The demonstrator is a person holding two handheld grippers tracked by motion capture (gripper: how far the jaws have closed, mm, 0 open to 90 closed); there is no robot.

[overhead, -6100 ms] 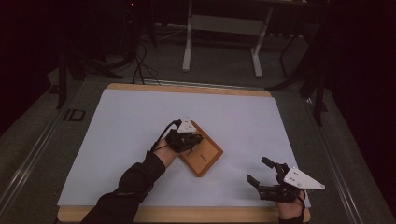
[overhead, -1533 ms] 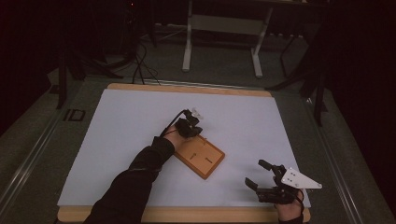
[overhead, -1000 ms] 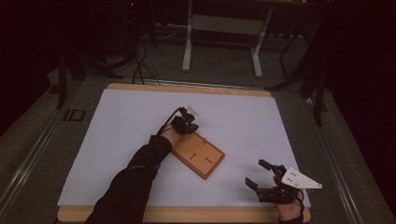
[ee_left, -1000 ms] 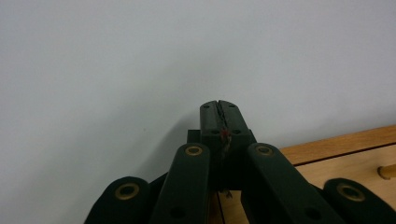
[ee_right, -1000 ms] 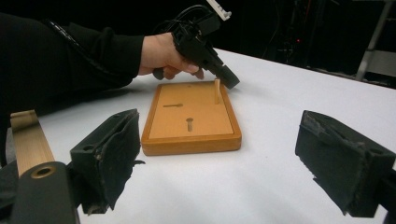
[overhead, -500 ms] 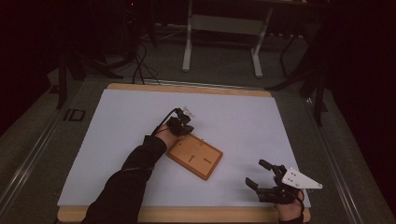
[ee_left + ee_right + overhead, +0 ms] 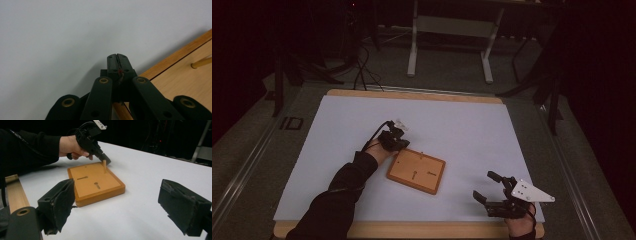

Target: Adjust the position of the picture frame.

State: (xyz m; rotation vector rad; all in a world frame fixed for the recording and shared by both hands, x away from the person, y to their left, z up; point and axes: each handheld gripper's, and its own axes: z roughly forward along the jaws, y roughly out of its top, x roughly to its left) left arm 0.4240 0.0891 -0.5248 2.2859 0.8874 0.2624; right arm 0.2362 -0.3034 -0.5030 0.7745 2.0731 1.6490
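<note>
Landmark: wooden board [image 7: 416, 171], mid-table on the white sheet [image 7: 462, 125]. Left gripper [image 7: 398, 142] sits at the board's far-left corner, jaws pressed together, nothing between them. An upright peg [image 7: 104, 166] stands just beside its tip. Right gripper [image 7: 492, 195] lies well right of the board, jaws spread, empty. Left hand is nearer.

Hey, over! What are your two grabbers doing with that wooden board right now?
Left gripper shut, empty, at the wooden board's corner. Right gripper open, off to the side. One peg upright in the board. Nothing in the way.
</note>
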